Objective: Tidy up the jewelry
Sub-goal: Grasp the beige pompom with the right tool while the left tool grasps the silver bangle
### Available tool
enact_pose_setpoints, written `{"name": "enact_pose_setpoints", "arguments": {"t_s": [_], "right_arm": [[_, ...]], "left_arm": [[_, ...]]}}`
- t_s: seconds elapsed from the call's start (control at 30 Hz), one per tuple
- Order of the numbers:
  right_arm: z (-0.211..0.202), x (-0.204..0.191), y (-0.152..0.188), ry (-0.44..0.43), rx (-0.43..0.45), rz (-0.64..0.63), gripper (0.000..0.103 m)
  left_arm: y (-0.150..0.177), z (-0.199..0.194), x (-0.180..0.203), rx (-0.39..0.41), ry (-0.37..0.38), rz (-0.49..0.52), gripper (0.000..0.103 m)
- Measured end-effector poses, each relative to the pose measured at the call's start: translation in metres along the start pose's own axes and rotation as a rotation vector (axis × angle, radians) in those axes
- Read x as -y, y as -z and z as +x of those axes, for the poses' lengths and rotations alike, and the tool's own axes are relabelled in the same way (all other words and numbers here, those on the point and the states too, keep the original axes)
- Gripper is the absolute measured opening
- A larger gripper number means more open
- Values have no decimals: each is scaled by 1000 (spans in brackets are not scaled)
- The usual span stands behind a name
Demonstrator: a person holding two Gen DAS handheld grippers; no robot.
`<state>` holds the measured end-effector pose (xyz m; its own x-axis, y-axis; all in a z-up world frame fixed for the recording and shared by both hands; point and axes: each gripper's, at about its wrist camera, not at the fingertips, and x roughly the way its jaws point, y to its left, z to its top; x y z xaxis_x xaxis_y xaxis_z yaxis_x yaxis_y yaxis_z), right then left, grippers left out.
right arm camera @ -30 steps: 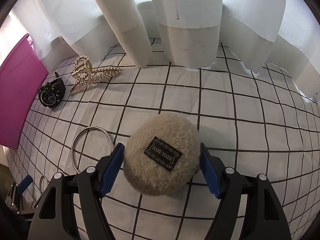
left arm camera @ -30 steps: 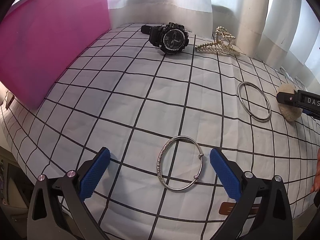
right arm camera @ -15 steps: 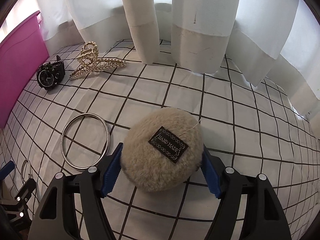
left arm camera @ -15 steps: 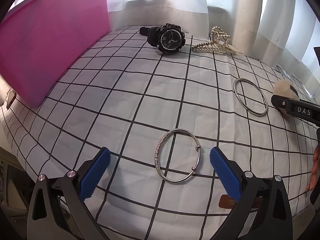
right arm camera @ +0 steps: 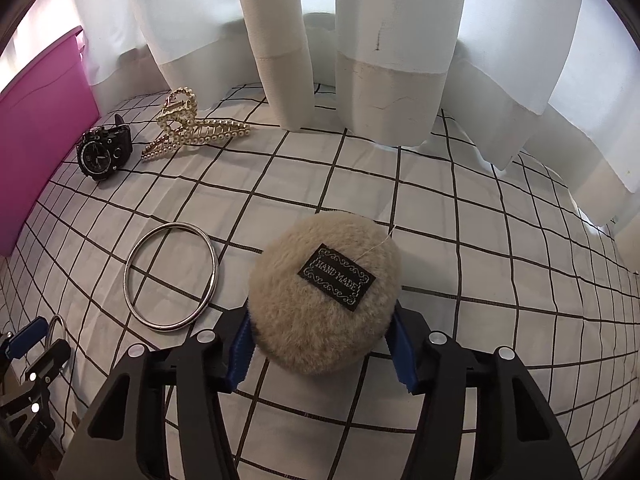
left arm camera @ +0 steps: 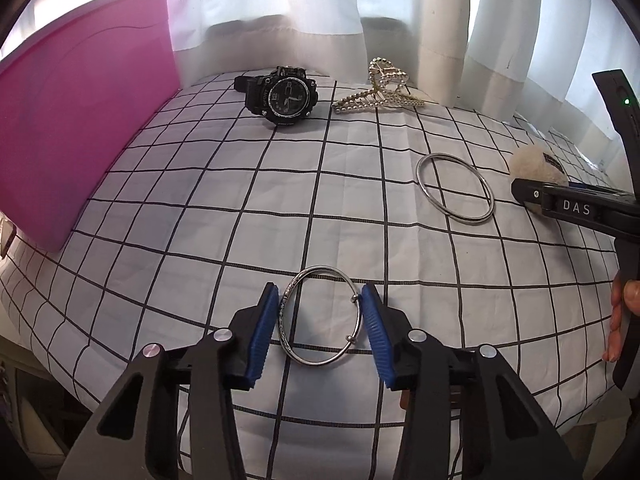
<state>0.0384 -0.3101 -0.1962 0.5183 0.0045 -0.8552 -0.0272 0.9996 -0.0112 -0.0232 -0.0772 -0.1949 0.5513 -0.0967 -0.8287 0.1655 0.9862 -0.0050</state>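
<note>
left: pink bin (left arm camera: 76,148) walls the edge | back: curtains (right arm camera: 384,60), watch (left arm camera: 282,96), hair claw (left arm camera: 380,94) crowd it | middle: bare checked cloth (left arm camera: 256,208), open lane | right: plain bangle (left arm camera: 456,188), probably flat

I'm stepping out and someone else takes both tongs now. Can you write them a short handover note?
Left tongs: shut on the beaded silver bangle, which lies on the checked cloth.
Right tongs: shut on the furry pouch, also on the cloth.
Loose: plain bangle, black watch, pearl hair claw.
Pink bin stands on the left.
Done: nothing visibly put away.
Left: lift both items; likely all five go to the bin.
</note>
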Motion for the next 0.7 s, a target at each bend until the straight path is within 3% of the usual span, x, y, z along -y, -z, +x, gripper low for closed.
{"name": "enact_pose_setpoints", "arguments": {"t_s": [0.33,0.7], "right_arm": [[-13,6,4,-31,26,34,53],[-49,-2,-12,-67,69,56,53]], "left_arm": [[-5,-4,-8,-14,37,-39,41],[-43,-40,-18,71,64,-48,41]]}}
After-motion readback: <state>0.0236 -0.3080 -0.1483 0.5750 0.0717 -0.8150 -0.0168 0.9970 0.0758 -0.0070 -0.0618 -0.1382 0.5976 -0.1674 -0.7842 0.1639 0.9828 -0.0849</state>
